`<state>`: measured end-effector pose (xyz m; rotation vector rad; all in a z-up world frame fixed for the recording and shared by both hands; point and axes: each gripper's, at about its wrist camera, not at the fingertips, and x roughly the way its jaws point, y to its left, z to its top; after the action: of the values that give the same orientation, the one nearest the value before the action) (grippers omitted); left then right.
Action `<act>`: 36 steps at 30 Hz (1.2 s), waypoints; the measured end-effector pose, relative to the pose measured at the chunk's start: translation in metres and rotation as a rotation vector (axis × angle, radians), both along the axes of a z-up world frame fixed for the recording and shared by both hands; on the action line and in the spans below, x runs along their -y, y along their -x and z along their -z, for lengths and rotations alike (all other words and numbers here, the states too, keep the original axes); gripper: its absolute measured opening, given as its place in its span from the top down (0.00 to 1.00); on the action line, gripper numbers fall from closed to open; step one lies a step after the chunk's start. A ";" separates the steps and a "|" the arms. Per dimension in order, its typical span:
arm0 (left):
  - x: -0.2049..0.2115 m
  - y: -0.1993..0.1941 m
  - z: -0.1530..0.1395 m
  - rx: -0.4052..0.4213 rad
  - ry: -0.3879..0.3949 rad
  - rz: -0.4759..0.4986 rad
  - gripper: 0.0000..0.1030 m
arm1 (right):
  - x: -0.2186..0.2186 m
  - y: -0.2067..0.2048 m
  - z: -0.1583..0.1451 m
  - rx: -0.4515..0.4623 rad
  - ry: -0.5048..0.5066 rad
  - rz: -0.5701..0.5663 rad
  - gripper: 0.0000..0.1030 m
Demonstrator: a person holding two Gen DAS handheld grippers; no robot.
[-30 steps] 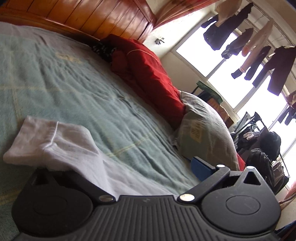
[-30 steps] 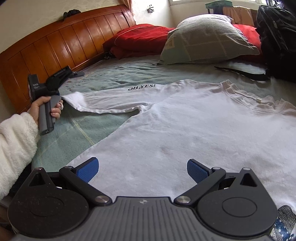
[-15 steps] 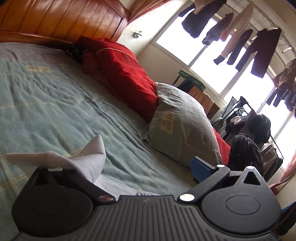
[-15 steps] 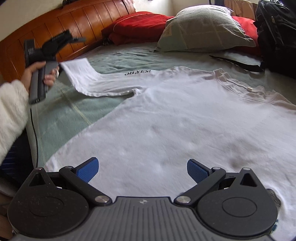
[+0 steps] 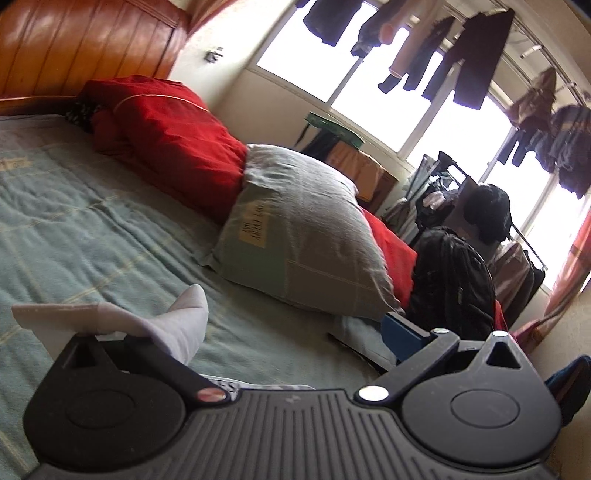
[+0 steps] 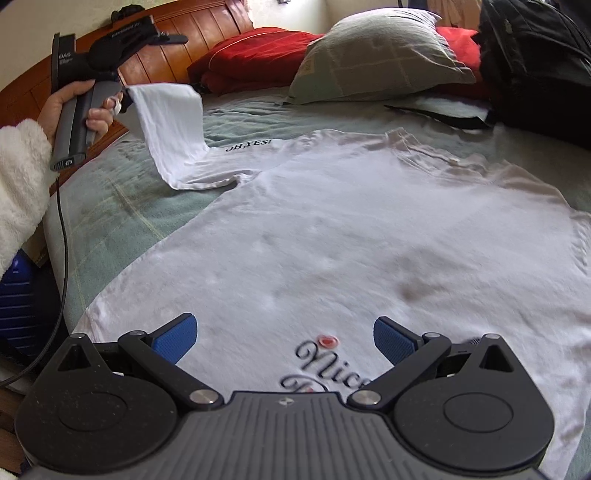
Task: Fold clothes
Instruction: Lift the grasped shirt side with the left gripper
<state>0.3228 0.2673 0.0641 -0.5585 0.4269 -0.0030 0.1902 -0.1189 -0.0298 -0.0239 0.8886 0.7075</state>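
Bed (image 6: pixel 110 206) with green blanket is filling the scene; wooden headboard (image 6: pixel 207 26) standing at the far left. White T-shirt (image 6: pixel 351 229) is lying spread flat across the blanket, its printed hem nearest the right tongs. Grey pillow (image 6: pixel 376 59) and red quilt (image 6: pixel 251 55) are sitting at the far end; black backpack (image 6: pixel 535 66) far right. Left sleeve (image 6: pixel 166 122) is hanging lifted off the bed. Left tongs (image 6: pixel 127 92), gripped by a hand (image 6: pixel 74 110), are pinching the sleeve's cuff. From the left tongs' own camera one finger (image 5: pixel 402 332) is showing apart from the cloth-draped side. Right tongs (image 6: pixel 284 336) are hovering near the hem, fingers spread wide, holding nothing.
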 end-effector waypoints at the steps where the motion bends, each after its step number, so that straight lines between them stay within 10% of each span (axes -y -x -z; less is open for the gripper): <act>1: 0.007 -0.003 -0.001 -0.003 -0.003 0.010 0.01 | 0.004 0.001 0.000 -0.001 0.000 0.004 0.00; 36: 0.235 -0.057 0.031 0.002 -0.118 0.326 0.01 | 0.102 0.007 -0.009 0.018 -0.047 0.198 0.00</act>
<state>0.3795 0.0321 0.0331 -0.3684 0.5089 -0.2890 0.1828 -0.2210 -0.0204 0.0980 0.8441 0.5424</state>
